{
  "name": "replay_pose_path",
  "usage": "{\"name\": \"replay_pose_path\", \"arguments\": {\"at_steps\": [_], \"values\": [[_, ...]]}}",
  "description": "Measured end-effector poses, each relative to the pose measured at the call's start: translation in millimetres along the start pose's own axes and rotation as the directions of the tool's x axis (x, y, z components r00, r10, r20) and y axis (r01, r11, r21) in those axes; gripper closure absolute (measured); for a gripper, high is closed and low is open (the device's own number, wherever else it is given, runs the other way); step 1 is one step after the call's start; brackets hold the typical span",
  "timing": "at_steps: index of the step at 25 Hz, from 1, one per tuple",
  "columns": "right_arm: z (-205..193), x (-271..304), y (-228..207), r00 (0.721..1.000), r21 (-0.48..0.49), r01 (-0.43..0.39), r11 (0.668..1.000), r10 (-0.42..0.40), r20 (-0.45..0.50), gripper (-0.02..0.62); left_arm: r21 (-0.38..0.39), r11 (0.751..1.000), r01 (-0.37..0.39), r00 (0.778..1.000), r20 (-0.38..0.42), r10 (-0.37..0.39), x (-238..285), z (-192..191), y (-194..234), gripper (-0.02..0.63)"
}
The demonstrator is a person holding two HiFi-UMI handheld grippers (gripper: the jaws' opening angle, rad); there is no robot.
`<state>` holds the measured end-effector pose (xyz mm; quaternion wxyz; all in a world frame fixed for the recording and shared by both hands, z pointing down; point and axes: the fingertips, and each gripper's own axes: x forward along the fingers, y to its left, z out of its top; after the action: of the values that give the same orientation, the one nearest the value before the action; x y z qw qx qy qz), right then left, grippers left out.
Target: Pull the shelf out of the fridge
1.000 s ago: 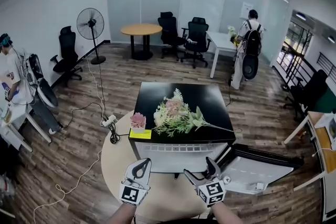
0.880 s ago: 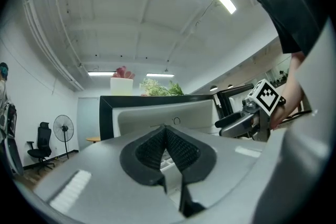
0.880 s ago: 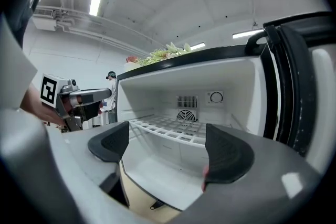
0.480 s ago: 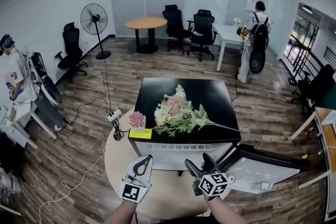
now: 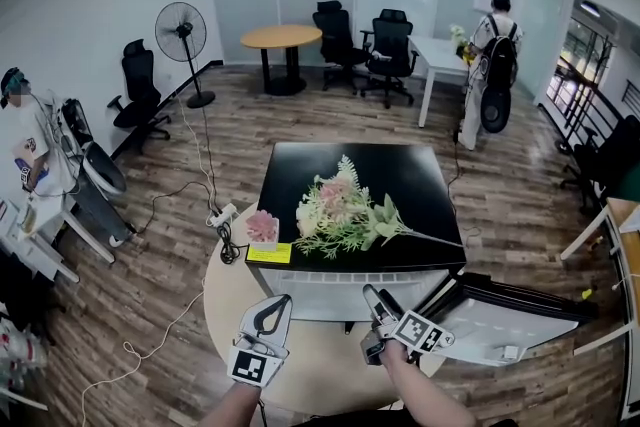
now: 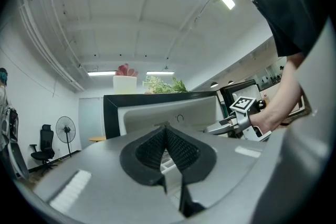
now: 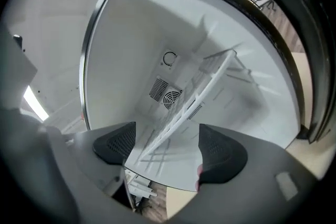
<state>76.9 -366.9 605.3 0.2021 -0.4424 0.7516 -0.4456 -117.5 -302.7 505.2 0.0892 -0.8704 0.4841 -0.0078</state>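
Note:
A small black fridge (image 5: 400, 180) stands on a round table (image 5: 225, 315), its door (image 5: 490, 315) swung open to the right. In the right gripper view its white wire shelf (image 7: 205, 86) runs slantwise across the white interior. My right gripper (image 7: 168, 153) is open at the fridge mouth, rolled onto its side. Its jaws have just been closing, with the shelf's front part showing between the pads (image 7: 116, 145) and no visible contact. The head view shows that right gripper (image 5: 376, 307) level with the fridge opening. My left gripper (image 5: 272, 307) waits shut and empty in front of the fridge (image 6: 157, 107).
A bunch of artificial flowers (image 5: 345, 215), a pink potted plant (image 5: 263, 227) and a yellow note (image 5: 268, 254) rest on the fridge top. A cable and power strip (image 5: 222, 215) lie on the wood floor to the left. A person stands at the far left, another far back.
My right gripper has rolled onto its side and moved lower and closer to the fridge opening, its jaws narrowing. The left gripper has stayed where it was.

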Motion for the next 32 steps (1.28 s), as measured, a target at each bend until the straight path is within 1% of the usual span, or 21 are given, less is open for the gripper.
{"name": "replay_pose_path", "arguments": {"at_steps": [4,7,10,13,19,24,28,32], "values": [[0.4,8.5,-4.7,1.0,0.11,-0.021,0.994,0.02,0.017,0.225,0.006,1.0,0.001,1.0,-0.008,-0.001,-1.4,-1.1,0.7,0.606],[-2.9,14.5,-10.5,1.0,0.221,-0.014,0.975,0.01,0.019,0.244,0.017,1.0,0.01,1.0,-0.012,-0.009,-2.7,0.0,-1.5,0.606],[-6.4,24.6,-18.3,1.0,0.277,-0.022,0.961,0.017,0.018,0.276,0.014,1.0,0.007,1.0,-0.018,-0.007,-4.5,0.1,-1.2,0.606],[-9.9,29.9,-27.1,1.0,0.346,-0.014,0.938,0.009,0.017,0.295,0.02,1.0,0.001,1.0,-0.018,-0.001,-8.0,1.4,1.3,0.606],[-7.2,39.4,-33.2,1.0,0.403,-0.021,0.915,0.01,0.029,0.328,0.024,1.0,0.0,1.0,-0.025,0.0,-15.6,0.0,1.5,0.606],[-5.6,46.5,-38.8,0.999,0.461,0.004,0.887,-0.021,0.032,0.351,0.023,1.0,0.002,0.999,-0.033,-0.001,-19.6,-1.9,-1.2,0.606],[-4.5,54.0,-43.6,0.999,0.501,-0.007,0.866,-0.017,0.042,0.365,0.024,1.0,0.002,0.999,-0.036,-0.001,-20.8,-2.8,-2.1,0.606],[-3.0,58.6,-44.5,0.999,0.512,-0.005,0.859,-0.021,0.044,0.388,0.019,1.0,-0.003,0.999,-0.038,0.004,-23.1,-2.6,-1.9,0.606]]}}
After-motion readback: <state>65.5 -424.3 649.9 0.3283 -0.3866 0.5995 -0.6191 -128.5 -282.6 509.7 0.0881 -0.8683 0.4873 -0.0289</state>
